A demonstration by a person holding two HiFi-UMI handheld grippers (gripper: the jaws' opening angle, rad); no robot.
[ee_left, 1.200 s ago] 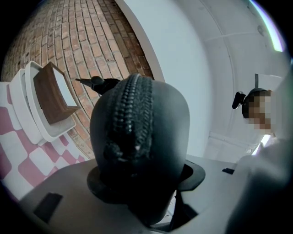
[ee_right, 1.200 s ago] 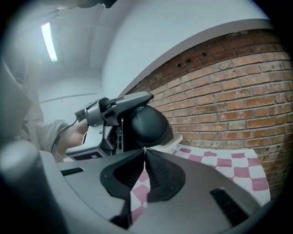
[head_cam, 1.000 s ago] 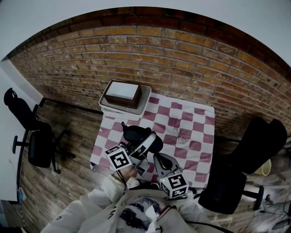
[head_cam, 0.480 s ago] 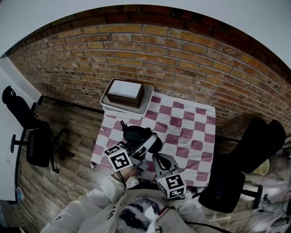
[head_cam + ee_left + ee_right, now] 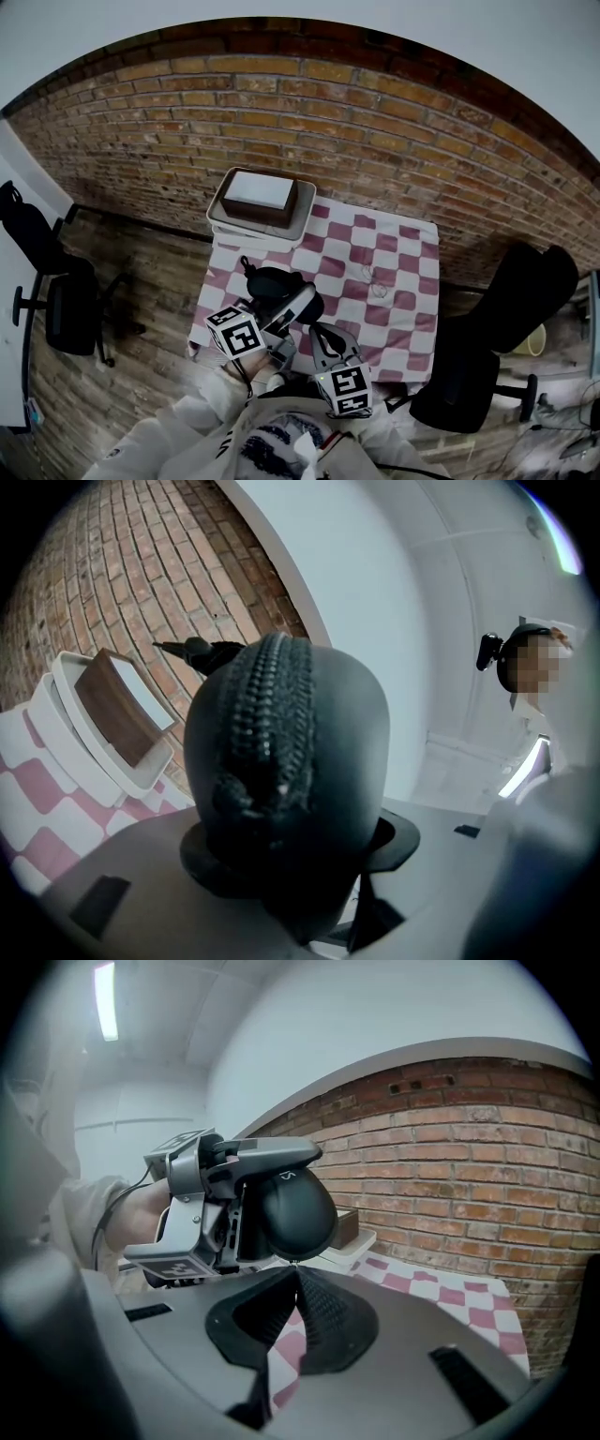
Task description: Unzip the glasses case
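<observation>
head view: the glasses case [image 5: 278,281], black and rounded, is held above the near left part of the counter [image 5: 403,246], which is covered by a pink-and-white checked cloth [image 5: 405,305]. the case is clamped in the jaws of the left gripper [image 5: 298,302]; in the left gripper view its zipper [image 5: 267,724] is seen running up the middle of the shell, facing the camera. the right gripper [image 5: 317,330] is brought in from the near side, just beside the case. in the right gripper view its jaws are pressed together, their tips met right under the case's rounded end [image 5: 295,1213]; whether the zipper's pull is pinched there is too small to tell.

open checked cloth is left to the right of the case and beyond it. the far left corner of the counter is taken by a pale tray [image 5: 218,214] with a brown box [image 5: 261,208] in it, well apart from the case. the counter's far edge lies against a brick wall [image 5: 328,122]. a wooden floor [image 5: 141,262] is seen past the left edge, with a black office chair [image 5: 56,300] on it; another dark chair [image 5: 506,319] stands close to the right edge.
</observation>
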